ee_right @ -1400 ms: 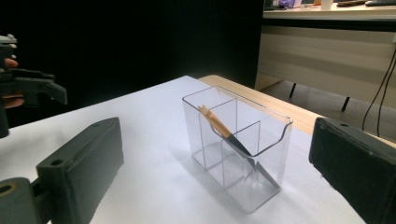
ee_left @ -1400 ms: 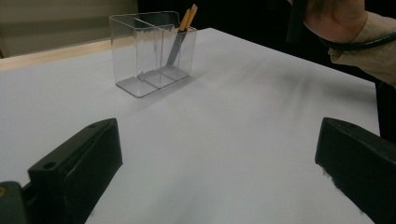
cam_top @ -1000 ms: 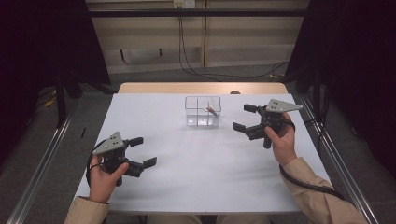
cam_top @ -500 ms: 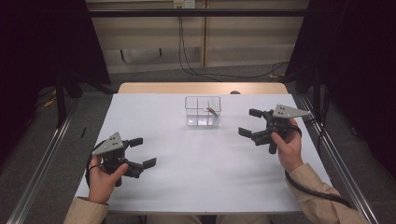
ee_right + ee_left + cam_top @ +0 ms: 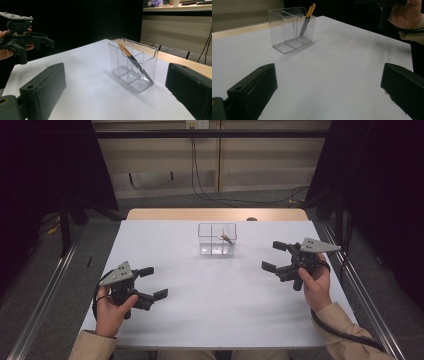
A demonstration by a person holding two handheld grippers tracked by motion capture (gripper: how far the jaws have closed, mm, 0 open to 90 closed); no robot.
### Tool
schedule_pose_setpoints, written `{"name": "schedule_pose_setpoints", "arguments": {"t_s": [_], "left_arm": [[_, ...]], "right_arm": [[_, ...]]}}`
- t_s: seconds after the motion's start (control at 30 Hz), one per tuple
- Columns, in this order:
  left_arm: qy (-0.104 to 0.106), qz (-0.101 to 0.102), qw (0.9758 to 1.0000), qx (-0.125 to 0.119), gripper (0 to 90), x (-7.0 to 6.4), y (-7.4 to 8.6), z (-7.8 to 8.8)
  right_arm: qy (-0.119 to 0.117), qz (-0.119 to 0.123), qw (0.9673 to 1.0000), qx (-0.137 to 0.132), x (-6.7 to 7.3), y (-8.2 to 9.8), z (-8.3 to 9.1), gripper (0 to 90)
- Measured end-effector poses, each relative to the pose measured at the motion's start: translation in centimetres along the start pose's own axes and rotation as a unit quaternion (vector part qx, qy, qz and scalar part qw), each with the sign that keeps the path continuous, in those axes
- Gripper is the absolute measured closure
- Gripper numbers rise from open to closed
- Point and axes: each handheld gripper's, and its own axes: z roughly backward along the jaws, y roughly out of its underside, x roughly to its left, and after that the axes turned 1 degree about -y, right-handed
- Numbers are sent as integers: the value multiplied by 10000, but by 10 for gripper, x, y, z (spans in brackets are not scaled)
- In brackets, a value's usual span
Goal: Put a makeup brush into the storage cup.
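Since a second ago my right gripper [image 5: 276,256] has drawn back from the clear organizer [image 5: 217,240]; from above, both grippers are spread and empty, the left gripper [image 5: 153,282] near me. Left gripper view: the wooden-handled knife [image 5: 308,18] leans in an end compartment. Right gripper view: grabbing its handle askew could, I judge, tip the organizer.

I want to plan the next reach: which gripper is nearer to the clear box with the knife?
Right. The right gripper is beside the clear box, a little toward the person. The left gripper is farther, near the table's front left.
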Motion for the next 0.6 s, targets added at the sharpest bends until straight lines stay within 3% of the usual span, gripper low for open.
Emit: {"name": "schedule_pose_setpoints", "arguments": {"t_s": [0.6], "left_arm": [[-4,-43,10000,19,7,0,-1,0]], "right_arm": [[69,30,9999,112,5,9,18,25]]}}
